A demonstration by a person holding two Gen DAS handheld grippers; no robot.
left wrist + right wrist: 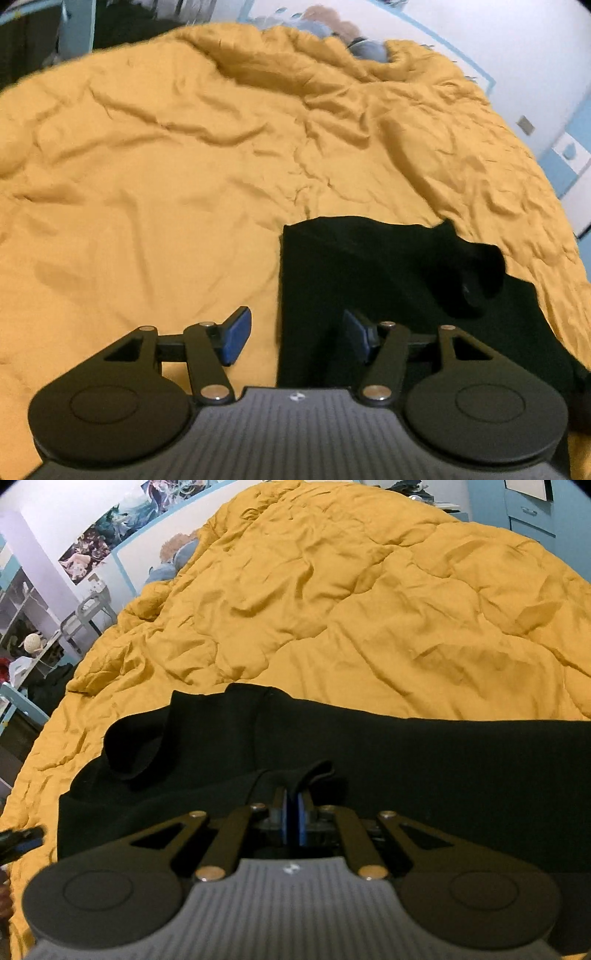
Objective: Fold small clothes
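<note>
A black garment (369, 266) lies on the mustard-yellow quilt (166, 184); it also shows in the right wrist view (424, 760), spread wide with a rolled fold at its left. My left gripper (295, 336) is open, its blue-padded fingers straddling the garment's left edge just above it. My right gripper (293, 812) is shut on a raised fold of the black garment near its front edge. The tip of the left gripper shows at the far left of the right wrist view (22, 840).
The yellow quilt (369, 609) covers the whole bed, wrinkled. Pillows and a plush toy (332, 22) lie at the head. Shelves and a chair (44, 627) stand beside the bed; blue drawers (532, 513) stand behind it.
</note>
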